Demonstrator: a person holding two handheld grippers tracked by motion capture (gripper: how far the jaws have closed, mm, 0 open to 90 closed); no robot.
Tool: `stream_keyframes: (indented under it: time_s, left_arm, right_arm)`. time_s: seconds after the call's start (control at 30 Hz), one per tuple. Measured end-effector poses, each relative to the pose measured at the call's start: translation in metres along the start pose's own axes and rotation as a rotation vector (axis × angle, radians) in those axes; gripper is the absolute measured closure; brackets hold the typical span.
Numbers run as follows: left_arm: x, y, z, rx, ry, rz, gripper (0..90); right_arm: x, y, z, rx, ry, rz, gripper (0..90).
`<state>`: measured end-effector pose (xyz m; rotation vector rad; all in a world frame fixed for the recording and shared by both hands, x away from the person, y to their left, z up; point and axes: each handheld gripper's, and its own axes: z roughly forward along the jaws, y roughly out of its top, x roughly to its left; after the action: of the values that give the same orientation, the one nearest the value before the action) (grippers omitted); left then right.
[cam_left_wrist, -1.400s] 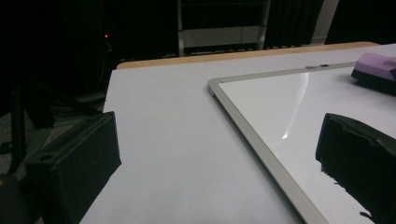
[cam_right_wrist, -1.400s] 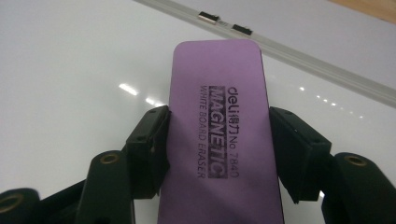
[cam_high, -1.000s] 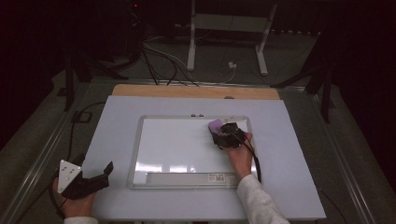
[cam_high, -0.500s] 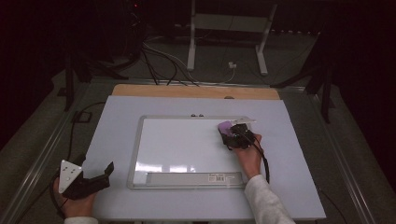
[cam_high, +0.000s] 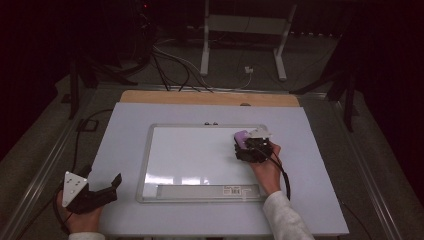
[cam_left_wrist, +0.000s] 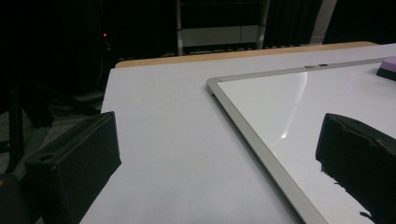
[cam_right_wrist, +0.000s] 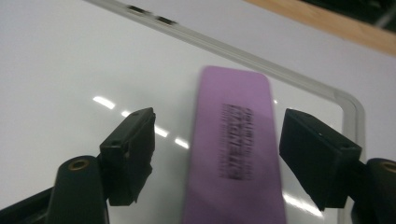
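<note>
Now right gripper (cam_right_wrist: 215, 154) stood over purple eraser (cam_right_wrist: 233, 149) at whiteboard (cam_high: 195, 150) far right corner; jaws just opened, pads clear of eraser sides, nothing clamped. Eraser long axis ran straight ahead between jaws. Left gripper (cam_high: 92, 192) open, empty, well apart at table (cam_high: 320, 200) near-left edge.

Right gripper (cam_right_wrist: 217, 158) jaws have just been opening; purple eraser (cam_right_wrist: 233, 144) lies between them on the whiteboard (cam_right_wrist: 70, 60), both pads clear of it. Gripper sits slightly further right than before.
</note>
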<state>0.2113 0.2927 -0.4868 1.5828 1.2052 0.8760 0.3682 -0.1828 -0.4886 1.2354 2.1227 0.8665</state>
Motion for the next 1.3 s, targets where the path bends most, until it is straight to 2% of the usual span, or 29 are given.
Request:
stream_keyframes:
  time_s: [0.1, 0.2, 0.4, 0.7, 0.77, 0.9, 0.97, 1.03, 1.1, 1.17, 1.3]
  left_arm:
    - [0.000, 0.000, 0.000, 0.000, 0.000, 0.000, 0.7]
    - [0.000, 0.000, 0.000, -0.002, 0.000, -0.003, 0.7]
    - [0.000, 0.000, 0.000, -0.001, -0.001, 0.000, 0.7]
    - [0.000, 0.000, 0.000, -0.001, -0.001, 0.000, 0.7]
    - [0.000, 0.000, 0.000, 0.000, -0.001, -0.001, 0.7]
    - [0.000, 0.000, 0.000, 0.001, -0.001, -0.001, 0.7]
    - [0.000, 0.000, 0.000, -0.001, -0.001, 0.000, 0.7]
    - [0.000, 0.000, 0.000, 0.000, 0.000, -0.001, 0.7]
    - [0.000, 0.000, 0.001, 0.001, -0.001, -0.004, 0.7]
    - [0.000, 0.000, 0.000, 0.001, -0.001, -0.001, 0.7]
    - [0.000, 0.000, 0.000, -0.001, -0.001, -0.002, 0.7]
  right_arm:
    - [0.006, -0.001, 0.001, 0.020, -0.009, -0.052, 29.0]
    - [0.005, -0.004, 0.007, 0.053, 0.002, -0.047, 28.9]
    - [0.003, -0.003, 0.008, 0.062, -0.008, -0.064, 29.6]
    - [-0.008, -0.002, 0.008, 0.056, -0.021, -0.017, 29.9]
    - [-0.010, -0.002, 0.008, 0.058, -0.023, -0.009, 33.0]
    - [-0.012, -0.001, 0.008, 0.078, -0.047, -0.035, 37.5]
    - [-0.016, -0.001, 0.009, 0.083, -0.063, -0.021, 38.9]
    - [-0.019, -0.001, 0.009, 0.087, -0.060, 0.005, 41.9]
    - [-0.020, -0.001, 0.008, 0.088, -0.079, -0.008, 48.7]
    - [-0.021, -0.001, 0.009, 0.096, -0.104, -0.017, 51.8]
    - [-0.024, -0.001, 0.009, 0.099, -0.098, 0.003, 53.3]
